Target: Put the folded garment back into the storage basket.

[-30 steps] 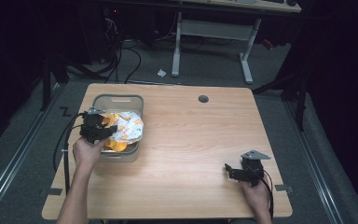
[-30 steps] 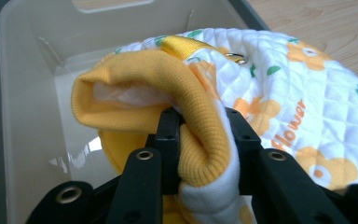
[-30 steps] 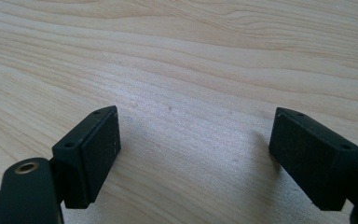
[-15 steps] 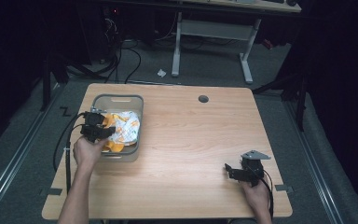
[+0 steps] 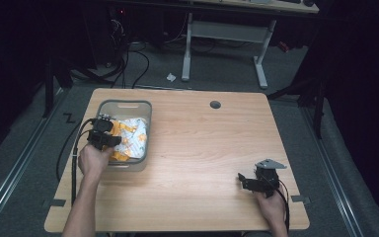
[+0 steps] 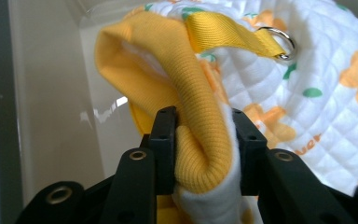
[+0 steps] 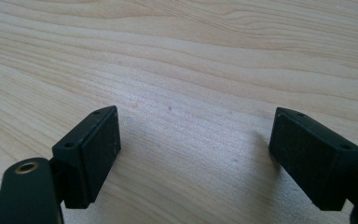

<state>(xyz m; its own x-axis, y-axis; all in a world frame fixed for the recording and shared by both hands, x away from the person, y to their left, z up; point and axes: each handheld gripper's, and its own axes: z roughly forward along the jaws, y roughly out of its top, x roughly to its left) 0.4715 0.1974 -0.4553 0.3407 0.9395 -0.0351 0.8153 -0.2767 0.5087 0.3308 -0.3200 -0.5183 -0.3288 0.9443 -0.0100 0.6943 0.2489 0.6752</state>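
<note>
A quilted white cloth [image 5: 134, 139] with orange flowers and a yellow ribbed edge [image 6: 200, 93] lies in a grey bin [image 5: 123, 103] at the table's left. My left gripper [image 5: 114, 143] reaches into the bin from its near-left side. Its jaws [image 6: 205, 126] have just been opening, but the folded yellow edge still sits between the pads and touches both. A yellow strap with a metal ring [image 6: 279, 43] lies on top of the cloth. My right gripper [image 5: 241, 180] rests on the wood at the near right, open [image 7: 196, 144], with bare table between its pads.
The wooden table [image 5: 202, 148] has a round cable hole [image 5: 215, 104] near its far edge. Beyond the table stand a white desk frame [image 5: 222, 44] and loose cables on a dark floor.
The cloth has settled a little lower and flatter in the bin, with the left gripper barely shifting. The right gripper has not moved.
</note>
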